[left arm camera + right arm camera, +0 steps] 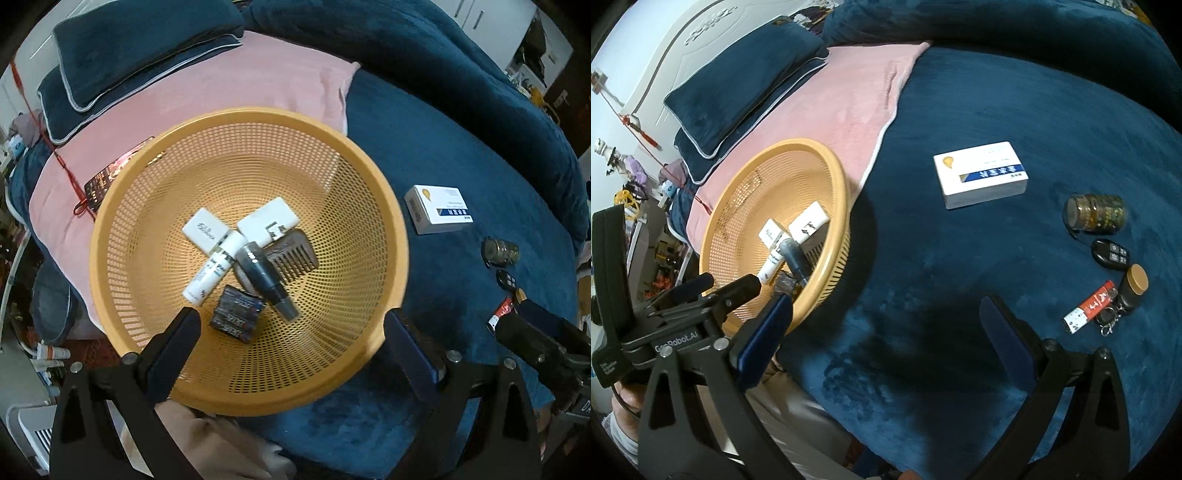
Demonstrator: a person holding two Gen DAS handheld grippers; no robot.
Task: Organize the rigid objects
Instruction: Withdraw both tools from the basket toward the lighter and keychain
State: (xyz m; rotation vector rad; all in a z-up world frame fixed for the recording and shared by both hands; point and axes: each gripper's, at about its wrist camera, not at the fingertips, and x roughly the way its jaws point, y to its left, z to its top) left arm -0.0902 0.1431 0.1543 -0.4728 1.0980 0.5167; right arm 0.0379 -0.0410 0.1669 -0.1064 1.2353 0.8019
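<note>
An orange mesh basket [122,206] sits on the bed and holds two white boxes, a white tube [216,267], a dark spray bottle [264,278], a brown comb [295,254] and a battery pack [236,314]. My left gripper [291,332] is open and empty over the basket's near rim. My right gripper [886,317] is open and empty above the blue blanket, right of the basket [831,258]. On the blanket lie a white box [980,179], a jar [1095,213], a key fob [1110,254], a red-and-white item [1089,306] and a small gold-capped bottle [1132,290].
A pink blanket [258,85] and dark blue pillows [140,48] lie behind the basket. A dark printed card [107,177] sits left of the basket. The bed edge runs along the left, with floor clutter below. The other gripper's body [665,314] sits at the left.
</note>
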